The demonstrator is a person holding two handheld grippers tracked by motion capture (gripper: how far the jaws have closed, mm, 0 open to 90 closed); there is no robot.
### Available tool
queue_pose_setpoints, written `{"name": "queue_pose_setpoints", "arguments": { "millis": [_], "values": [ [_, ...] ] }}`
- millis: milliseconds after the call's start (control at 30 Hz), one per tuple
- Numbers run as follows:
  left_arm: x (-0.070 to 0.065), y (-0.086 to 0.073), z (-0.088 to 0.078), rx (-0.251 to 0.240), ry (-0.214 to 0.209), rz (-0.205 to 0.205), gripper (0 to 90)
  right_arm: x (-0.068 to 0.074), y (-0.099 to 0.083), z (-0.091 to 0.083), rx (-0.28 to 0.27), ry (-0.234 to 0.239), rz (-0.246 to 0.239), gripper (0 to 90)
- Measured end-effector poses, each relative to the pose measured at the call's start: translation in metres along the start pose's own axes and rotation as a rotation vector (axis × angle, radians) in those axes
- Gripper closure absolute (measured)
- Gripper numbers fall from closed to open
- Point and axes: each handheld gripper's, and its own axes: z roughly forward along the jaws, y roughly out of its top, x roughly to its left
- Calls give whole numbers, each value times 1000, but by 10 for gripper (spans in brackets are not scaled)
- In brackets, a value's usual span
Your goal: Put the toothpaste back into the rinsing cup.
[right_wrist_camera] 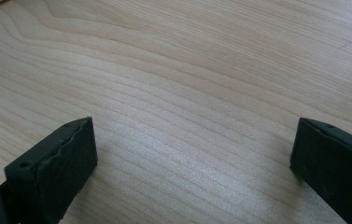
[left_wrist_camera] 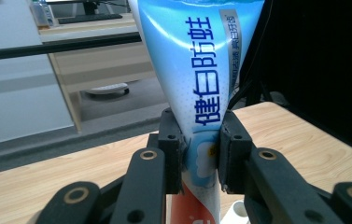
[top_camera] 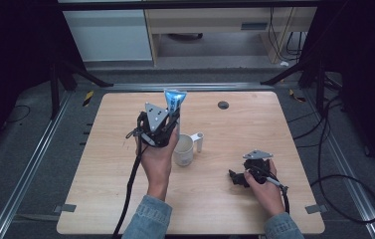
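My left gripper [top_camera: 171, 119] is raised above the wooden table [top_camera: 110, 199], shut on a blue and white toothpaste tube [top_camera: 175, 99] that stands upright with its flat crimped end on top. In the left gripper view the two pads [left_wrist_camera: 171, 149] press the tube [left_wrist_camera: 197, 74] at its lower middle, above a red band. My left gripper [left_wrist_camera: 200, 144] hangs just over a white mug [top_camera: 184, 150]. My right gripper [top_camera: 235, 177] rests low on the table at the right, and in the right gripper view it [right_wrist_camera: 197, 154] is open with bare wood between its fingers.
A small white upright piece [top_camera: 199, 142] stands right beside the mug. A dark round grommet [top_camera: 223, 104] sits near the table's far edge. Black cables trail off both grippers and over the floor at the right. Metal frame legs stand behind the table.
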Motion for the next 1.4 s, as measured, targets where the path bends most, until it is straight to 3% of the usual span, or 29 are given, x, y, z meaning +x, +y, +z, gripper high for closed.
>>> {"name": "queue_pose_setpoints", "arguments": {
  "millis": [633, 1400],
  "values": [
    [-5, -22, 16, -7, -12, -29, 739, 0, 0, 0, 0, 0, 0, 8],
    [-11, -40, 23, -17, -25, -8, 738, 0, 0, 0, 0, 0, 2, 8]
  ]
}}
